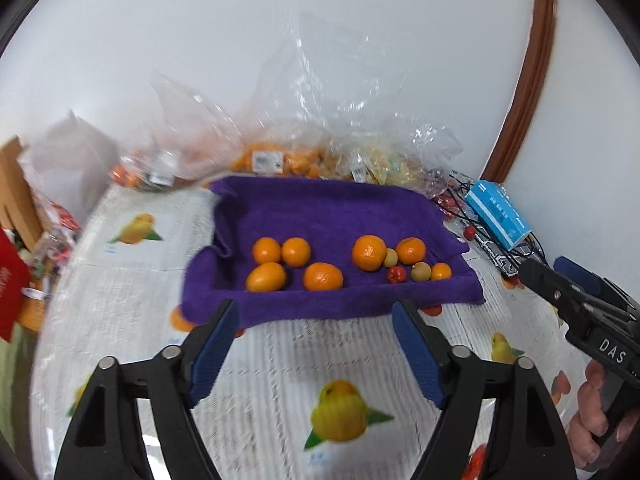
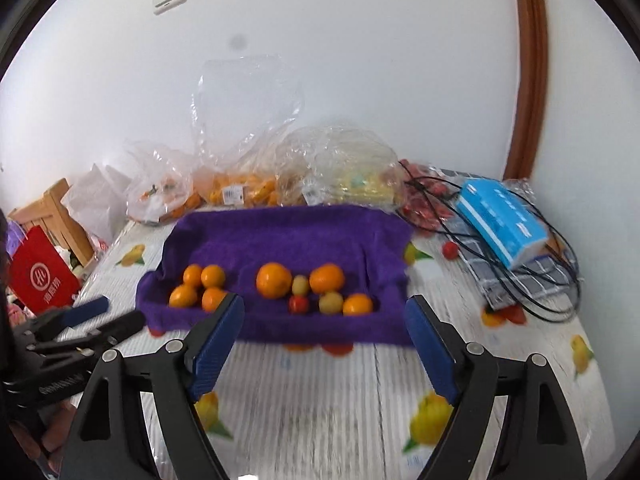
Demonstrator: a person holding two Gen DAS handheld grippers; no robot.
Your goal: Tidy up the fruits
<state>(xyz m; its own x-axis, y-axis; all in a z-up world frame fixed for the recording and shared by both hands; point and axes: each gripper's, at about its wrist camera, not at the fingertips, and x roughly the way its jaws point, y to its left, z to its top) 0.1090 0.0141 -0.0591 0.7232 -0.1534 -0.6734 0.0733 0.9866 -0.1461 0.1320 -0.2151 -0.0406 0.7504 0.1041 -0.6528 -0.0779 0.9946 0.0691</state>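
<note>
A purple towel (image 1: 332,216) lies on the table with fruit on it. Several oranges (image 1: 280,264) are grouped on its left part. To the right lie a large orange (image 1: 369,253), two more oranges, two small yellow fruits (image 1: 421,271) and a small red fruit (image 1: 397,275). My left gripper (image 1: 315,306) hovers open in front of the towel's near edge, holding nothing. My right gripper (image 2: 324,300) is likewise open and empty before the towel (image 2: 288,236), with the oranges (image 2: 200,284) beyond its left finger. Each gripper shows at the edge of the other's view.
Clear plastic bags of fruit (image 1: 280,156) are piled behind the towel against the wall. A blue box (image 2: 504,216) on black cables (image 2: 532,280) sits at the right, with a loose red fruit (image 2: 450,249) nearby. A red bag (image 2: 42,276) and wooden furniture (image 2: 52,208) stand at the left.
</note>
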